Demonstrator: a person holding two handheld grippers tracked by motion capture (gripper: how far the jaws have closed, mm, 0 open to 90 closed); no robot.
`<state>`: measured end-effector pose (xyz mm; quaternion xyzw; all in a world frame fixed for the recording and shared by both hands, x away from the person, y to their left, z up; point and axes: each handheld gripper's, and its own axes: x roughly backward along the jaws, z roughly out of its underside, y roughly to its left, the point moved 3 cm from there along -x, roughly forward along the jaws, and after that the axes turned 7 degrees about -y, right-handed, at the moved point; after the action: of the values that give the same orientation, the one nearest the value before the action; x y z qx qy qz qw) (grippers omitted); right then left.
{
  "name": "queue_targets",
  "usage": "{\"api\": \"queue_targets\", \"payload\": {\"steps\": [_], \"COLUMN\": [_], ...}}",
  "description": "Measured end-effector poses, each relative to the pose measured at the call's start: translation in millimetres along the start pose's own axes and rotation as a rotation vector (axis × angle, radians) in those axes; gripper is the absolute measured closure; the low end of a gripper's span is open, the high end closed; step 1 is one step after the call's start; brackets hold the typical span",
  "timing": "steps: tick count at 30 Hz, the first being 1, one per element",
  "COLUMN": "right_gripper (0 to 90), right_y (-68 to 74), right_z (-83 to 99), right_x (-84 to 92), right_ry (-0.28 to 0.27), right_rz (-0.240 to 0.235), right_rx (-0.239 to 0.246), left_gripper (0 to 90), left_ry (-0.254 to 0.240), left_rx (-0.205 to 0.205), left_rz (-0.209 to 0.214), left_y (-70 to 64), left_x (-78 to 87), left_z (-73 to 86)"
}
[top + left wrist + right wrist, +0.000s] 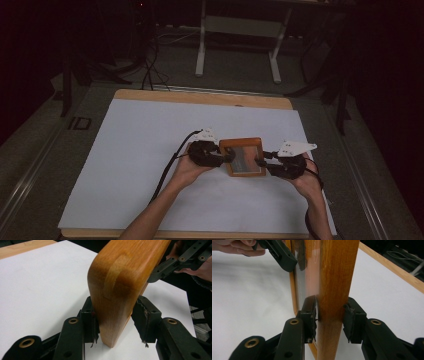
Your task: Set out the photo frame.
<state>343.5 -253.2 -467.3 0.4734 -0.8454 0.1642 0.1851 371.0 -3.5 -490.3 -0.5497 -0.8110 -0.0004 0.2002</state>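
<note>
Each hand-held gripper, left (227, 157) and right (261, 161), clamps the wooden frame (243, 156) from opposite sides.

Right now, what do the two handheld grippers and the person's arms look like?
Both the left gripper and the right gripper have black linked jaws with brass-coloured rivets, and a pale three-cornered plate on top. A black cable trails from each. The forearms are bare, with no sleeves in view.

Bare forearms, black two-jaw grippers

Left gripper (226, 156) and right gripper (262, 161) carry pale three-cornered plates, brass-coloured rivets, worn black pads and trailing black cables; a dark wristband, perhaps.
</note>
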Motion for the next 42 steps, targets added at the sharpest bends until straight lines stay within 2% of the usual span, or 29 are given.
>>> {"api": "queue_targets", "payload": {"steps": [7,17,23,27,33,37,42], "right_gripper": [65.8,66.2,66.1,65.9,65.5,64.7,64.4], "right_y": [1.4,5.5,13.4,17.5,21.5,22.6,24.2], "right_z": [0.4,-3.3,-8.0,-12.5,-21.8,-30.0,-35.8], "right_x": [-7.5,-19.1,-36.6,-48.3,-62.5,-70.4,-77.5], "right_ry": [-0.003,-0.038,-0.055,-0.050,-0.066,-0.079,-0.085], "right_rz": [-0.024,-0.070,-0.124,-0.142,-0.180,-0.187,-0.192], "right_rx": [-0.024,-0.071,-0.107,-0.118,-0.167,-0.187,-0.196], "left_gripper": [56.8,56.6,56.9,57.0,57.0,56.9,56.9], "left_ry": [-0.005,-0.044,-0.068,-0.077,-0.116,-0.137,-0.143], "left_rx": [0.005,0.034,0.054,0.055,0.075,0.082,0.092], "left_rz": [-0.017,-0.043,-0.091,-0.125,-0.177,-0.213,-0.225], "left_y": [1.9,3.5,3.5,4.2,5.4,5.8,8.9], "left_x": [8.4,28.3,52.5,64.1,82.0,91.0,97.7], "left_z": [-1.0,-1.7,1.9,3.6,2.4,0.8,1.4]}}
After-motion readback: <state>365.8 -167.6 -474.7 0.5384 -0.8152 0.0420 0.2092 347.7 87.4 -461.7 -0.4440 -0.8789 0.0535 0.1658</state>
